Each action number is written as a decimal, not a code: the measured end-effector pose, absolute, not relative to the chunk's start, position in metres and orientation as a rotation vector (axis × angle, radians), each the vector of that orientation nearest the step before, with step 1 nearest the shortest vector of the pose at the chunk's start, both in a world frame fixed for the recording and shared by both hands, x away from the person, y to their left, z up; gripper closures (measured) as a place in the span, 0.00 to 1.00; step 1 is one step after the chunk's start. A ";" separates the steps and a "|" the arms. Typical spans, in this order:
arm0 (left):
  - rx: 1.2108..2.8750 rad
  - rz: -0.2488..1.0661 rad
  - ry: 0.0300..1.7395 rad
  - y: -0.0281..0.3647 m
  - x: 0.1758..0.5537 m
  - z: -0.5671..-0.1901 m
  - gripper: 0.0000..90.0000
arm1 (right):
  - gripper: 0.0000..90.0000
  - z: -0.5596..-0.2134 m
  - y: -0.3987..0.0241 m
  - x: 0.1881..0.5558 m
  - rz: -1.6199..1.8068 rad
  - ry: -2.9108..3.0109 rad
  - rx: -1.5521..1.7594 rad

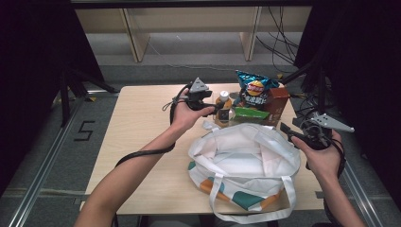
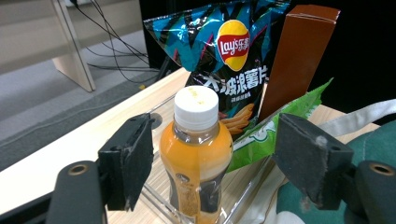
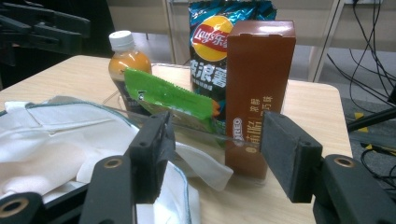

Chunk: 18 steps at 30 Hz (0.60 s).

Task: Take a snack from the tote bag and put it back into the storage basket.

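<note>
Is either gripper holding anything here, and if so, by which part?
Nothing is held. The left gripper stands open around the orange drink bottle, pads clear of it; the right gripper is open before the brown box.

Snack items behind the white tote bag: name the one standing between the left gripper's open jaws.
The orange juice bottle with a white cap; the blue chip bag, brown box and green packet stand behind it.

Even overhead lighting; dark surroundings, soft close-range focus.
High view: table (image 1: 142, 142) evenly lit, black at 3 and 9 o'clock, short soft shadows. Gripper views: slight overall softness, mild glare on chip bag (image 2: 224, 51) at 12 o'clock.
</note>
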<state>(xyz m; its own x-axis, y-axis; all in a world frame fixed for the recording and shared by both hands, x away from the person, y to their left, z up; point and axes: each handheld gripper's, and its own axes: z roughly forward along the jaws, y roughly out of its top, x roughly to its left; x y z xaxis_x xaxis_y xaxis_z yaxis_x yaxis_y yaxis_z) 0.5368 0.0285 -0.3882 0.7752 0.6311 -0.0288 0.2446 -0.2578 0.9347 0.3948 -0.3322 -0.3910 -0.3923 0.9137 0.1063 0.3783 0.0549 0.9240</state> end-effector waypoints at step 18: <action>1.853 0.413 0.655 0.061 0.493 -0.395 0.31 | 0.49 -0.391 -0.332 0.396 1.331 1.808 1.274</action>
<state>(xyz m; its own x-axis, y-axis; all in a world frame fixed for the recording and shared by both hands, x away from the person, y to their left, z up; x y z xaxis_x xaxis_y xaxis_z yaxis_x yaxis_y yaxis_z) 0.4930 0.0614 -0.3950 0.7883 0.6148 -0.0250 0.2422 -0.2726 0.9311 0.3956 -0.3321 -0.3910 -0.3976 0.9123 0.0980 0.3644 0.0590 0.9294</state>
